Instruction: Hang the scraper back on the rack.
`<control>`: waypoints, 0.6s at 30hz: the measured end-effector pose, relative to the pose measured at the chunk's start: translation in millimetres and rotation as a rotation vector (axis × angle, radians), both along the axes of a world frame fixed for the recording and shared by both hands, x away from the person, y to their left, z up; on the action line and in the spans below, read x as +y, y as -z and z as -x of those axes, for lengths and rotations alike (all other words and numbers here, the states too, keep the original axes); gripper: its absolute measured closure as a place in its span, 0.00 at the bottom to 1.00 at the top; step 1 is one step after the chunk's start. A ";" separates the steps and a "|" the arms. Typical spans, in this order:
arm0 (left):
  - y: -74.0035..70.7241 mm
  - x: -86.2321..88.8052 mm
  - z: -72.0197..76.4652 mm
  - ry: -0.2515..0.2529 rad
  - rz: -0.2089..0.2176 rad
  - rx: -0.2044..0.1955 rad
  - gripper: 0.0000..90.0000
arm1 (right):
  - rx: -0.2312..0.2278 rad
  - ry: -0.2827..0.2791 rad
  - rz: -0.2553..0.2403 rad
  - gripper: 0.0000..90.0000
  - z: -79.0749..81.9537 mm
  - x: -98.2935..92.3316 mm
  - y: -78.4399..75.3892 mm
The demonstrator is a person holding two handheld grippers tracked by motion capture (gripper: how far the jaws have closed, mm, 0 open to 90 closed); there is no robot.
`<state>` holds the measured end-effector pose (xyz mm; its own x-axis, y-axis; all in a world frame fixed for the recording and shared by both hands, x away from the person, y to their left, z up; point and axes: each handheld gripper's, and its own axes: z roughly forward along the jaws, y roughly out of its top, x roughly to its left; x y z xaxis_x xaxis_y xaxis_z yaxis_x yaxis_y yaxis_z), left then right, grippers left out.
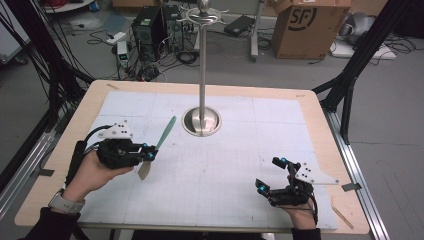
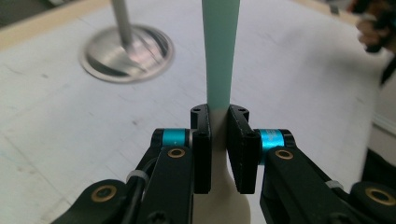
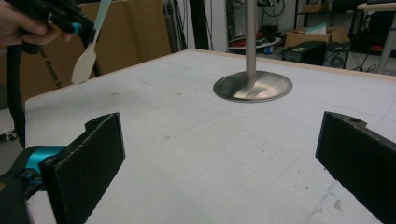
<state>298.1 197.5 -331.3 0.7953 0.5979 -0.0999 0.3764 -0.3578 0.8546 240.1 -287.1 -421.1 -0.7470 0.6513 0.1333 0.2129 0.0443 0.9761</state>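
Note:
A slim spatula (image 1: 159,144) with a mint-green handle and a cream blade is held off the white mat. My left gripper (image 1: 149,152) is shut on it where green meets cream (image 2: 218,100); the handle points up and away toward the stand, and the blade (image 3: 84,60) hangs below. A metal stand (image 1: 201,121) with a round base and a tall pole rises at the mat's far middle, with a hook ring at its top. My right gripper (image 1: 272,174) rests at the near right with its jaws wide apart (image 3: 219,158) and nothing between them.
The white gridded mat (image 1: 225,165) covers a wooden table (image 1: 320,125). Black frame posts stand at both sides. Beyond the far edge lie cables, computer cases and a cardboard box (image 1: 310,25) on the floor.

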 end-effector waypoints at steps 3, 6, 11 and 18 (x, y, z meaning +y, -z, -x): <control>0.0 1.5 -7.2 -0.021 0.033 -0.012 0.90 | -0.004 -0.001 -0.005 0.00 0.8 0.1 -1.3; -1.2 1.0 -12.2 -0.042 0.057 -0.027 0.90 | -0.012 -0.003 -0.003 0.00 1.2 1.7 -3.6; -10.3 0.8 -21.1 -0.019 0.033 -0.028 0.90 | -0.004 -0.012 -0.004 0.00 0.5 1.7 -2.4; -31.6 4.3 -29.4 -0.046 0.030 -0.058 0.90 | -0.011 -0.008 -0.019 0.00 1.7 -0.6 -4.7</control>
